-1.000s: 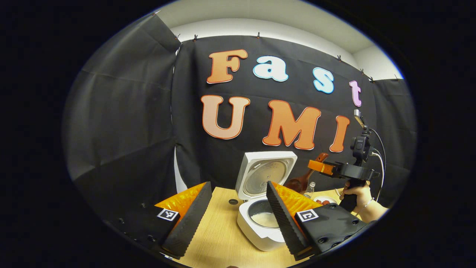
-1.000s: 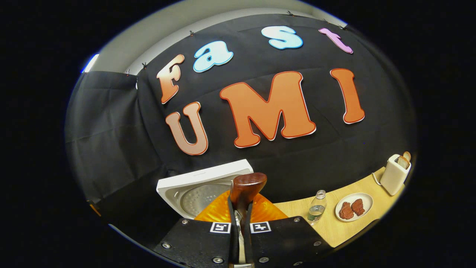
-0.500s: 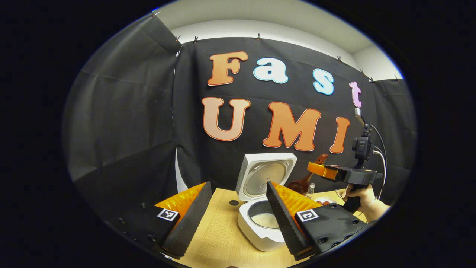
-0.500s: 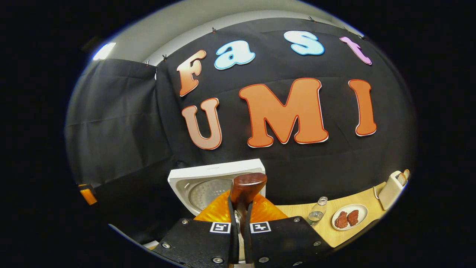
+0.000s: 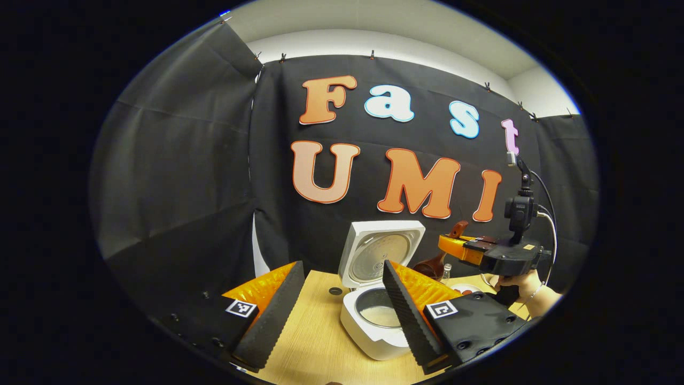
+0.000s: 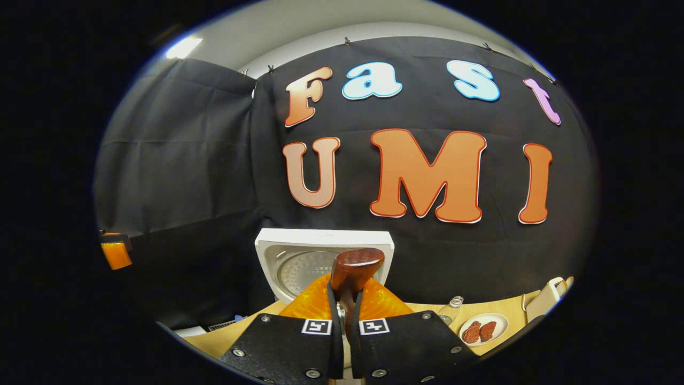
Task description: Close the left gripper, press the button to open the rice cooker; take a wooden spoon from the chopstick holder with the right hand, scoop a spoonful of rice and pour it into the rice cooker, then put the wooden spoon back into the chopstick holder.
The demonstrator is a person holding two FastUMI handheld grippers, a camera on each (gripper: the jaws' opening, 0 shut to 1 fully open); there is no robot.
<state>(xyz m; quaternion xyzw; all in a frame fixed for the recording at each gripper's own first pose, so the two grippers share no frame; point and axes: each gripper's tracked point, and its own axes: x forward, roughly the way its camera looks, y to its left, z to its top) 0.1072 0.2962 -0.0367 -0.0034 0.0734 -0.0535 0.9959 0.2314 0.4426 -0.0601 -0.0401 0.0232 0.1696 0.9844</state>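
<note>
In the left gripper view, the white rice cooker stands on the light wooden table, its raised lid at twelve o'clock of the open pot. The small clear bottle and the white plate lie at about two o'clock of the cooker. In the right gripper view, the bottle, the plate and the white toaster sit in a row at three o'clock of the lid, toaster farthest.
</note>
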